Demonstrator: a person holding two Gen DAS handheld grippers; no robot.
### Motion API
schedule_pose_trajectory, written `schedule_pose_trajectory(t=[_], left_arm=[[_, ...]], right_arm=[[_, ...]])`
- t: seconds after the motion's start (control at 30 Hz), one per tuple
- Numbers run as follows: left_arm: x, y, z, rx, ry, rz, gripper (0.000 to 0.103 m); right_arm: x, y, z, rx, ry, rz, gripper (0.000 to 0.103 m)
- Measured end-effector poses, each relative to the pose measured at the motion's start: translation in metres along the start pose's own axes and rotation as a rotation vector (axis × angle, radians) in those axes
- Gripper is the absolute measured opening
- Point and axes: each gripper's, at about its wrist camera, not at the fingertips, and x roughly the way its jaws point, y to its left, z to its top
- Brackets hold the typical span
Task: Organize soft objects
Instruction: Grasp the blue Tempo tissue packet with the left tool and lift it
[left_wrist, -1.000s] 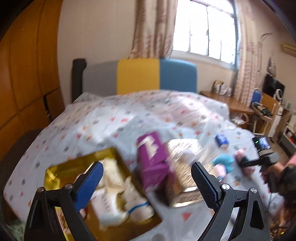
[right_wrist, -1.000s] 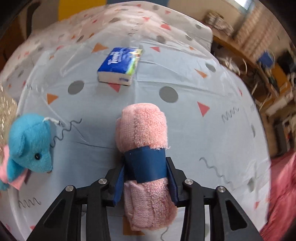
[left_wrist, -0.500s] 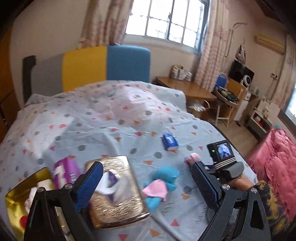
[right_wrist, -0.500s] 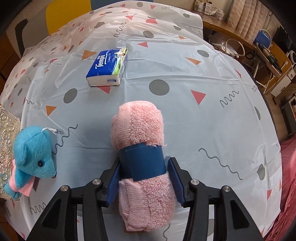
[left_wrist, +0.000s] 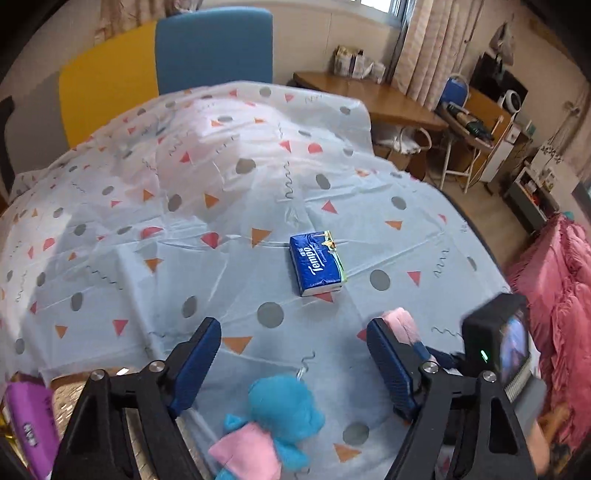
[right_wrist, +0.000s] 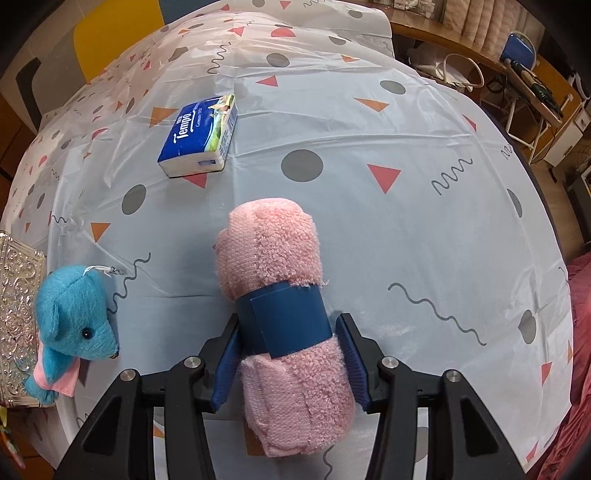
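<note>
The right gripper (right_wrist: 288, 360) stands over the near edge of the bed (right_wrist: 424, 229) and points steeply down. Between its fingers (right_wrist: 225, 369) lies a pink rolled towel (right_wrist: 280, 295) with a dark blue band around its middle. The fingers have just been opening; the left one seems to touch the band, while the right one shows a thin gap, so I cannot tell if they really press it. The towel rests on the bed cover, with its far end pointing toward the headboard.

The left gripper (left_wrist: 291, 373) hangs over the near left part of the bed. Its fingers (left_wrist: 195, 365) are wide apart and hold nothing, although they have just been closing a little. Under and between them lies a blue plush bear (left_wrist: 284, 410) with a pink cloth at its neck, not touched by either finger. In the right wrist view the bear (right_wrist: 77, 325) lies just beside an ornate golden box (right_wrist: 18, 314) at the left edge of the bed. A purple packet (left_wrist: 29, 421) is seen at the near left corner, a little blurred.

Farther in, near the middle of the bed, a blue Tempo tissue pack (right_wrist: 199, 136) lies flat, well apart from the towel and the bear. At the far end stands the headboard (left_wrist: 166, 62) in yellow and blue.
</note>
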Motion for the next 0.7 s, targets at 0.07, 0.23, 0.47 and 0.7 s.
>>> schedule_pose_trajectory(t=[0.07, 0.23, 0.47, 0.7], left_arm=[[0.025, -0.005, 0.008, -0.018, 0.026, -0.003, 0.079], [0.082, -0.016, 0.024, -0.020, 0.095, 0.036, 0.081], [0.133, -0.025, 0.042, -0.015, 0.136, 0.038, 0.080], [0.149, -0.020, 0.036, 0.008, 0.171, 0.046, 0.052]], right_arm=[[0.001, 0.000, 0.001, -0.001, 0.002, -0.007, 0.051], [0.004, 0.003, 0.004, -0.018, 0.006, -0.028, 0.053], [0.009, 0.006, 0.007, -0.035, 0.008, -0.048, 0.055], [0.013, 0.019, 0.002, -0.071, -0.007, -0.068, 0.053]])
